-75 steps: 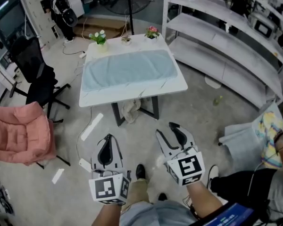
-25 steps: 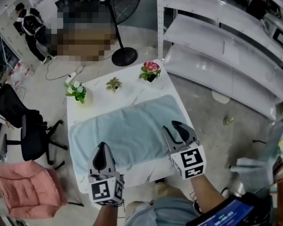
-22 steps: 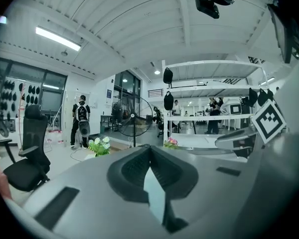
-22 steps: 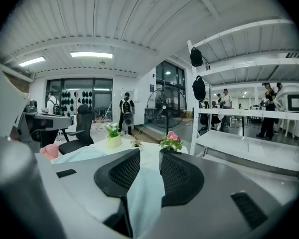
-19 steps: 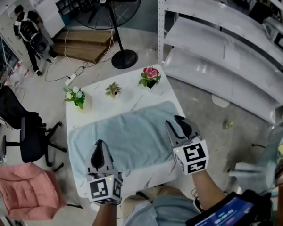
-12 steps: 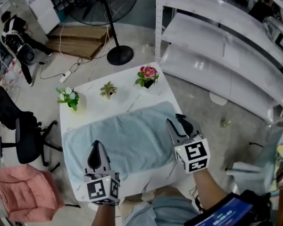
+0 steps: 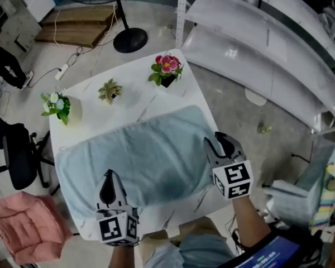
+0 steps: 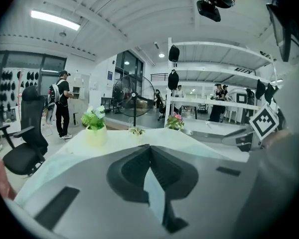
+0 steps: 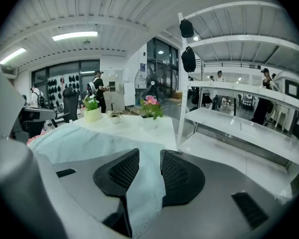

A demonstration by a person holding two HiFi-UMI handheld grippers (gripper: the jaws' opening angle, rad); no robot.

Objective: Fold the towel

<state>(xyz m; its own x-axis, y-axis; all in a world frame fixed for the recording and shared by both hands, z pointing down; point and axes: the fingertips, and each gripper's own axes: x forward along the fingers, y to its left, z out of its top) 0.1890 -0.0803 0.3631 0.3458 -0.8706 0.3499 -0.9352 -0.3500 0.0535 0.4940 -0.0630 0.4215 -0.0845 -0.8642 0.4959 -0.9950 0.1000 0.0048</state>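
1. Approach phase, I'd guess: the light-blue towel [image 7: 134,155] lies flat and unfolded on the white table [image 7: 128,88].
2. The left gripper [image 7: 108,175] is over the near-left edge, jaws pressed together and empty.
3. The right gripper [image 7: 218,138] is at the near-right corner. Its jaws are half apart and have just been opening, with towel showing in the gap, unpinched.
4. The next move probably needs the left jaws to open, then both to pinch corners.
5. Count: one towel, one table, two grippers, three potted plants [image 7: 166,68].

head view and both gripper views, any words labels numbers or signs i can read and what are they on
No readable words, numbers or signs in any view.
left gripper: its cube bears only a black-and-white square pattern, no letters.
right gripper: its cube likewise.
screen at the head view's bottom edge: bluish print, too blurred to read.
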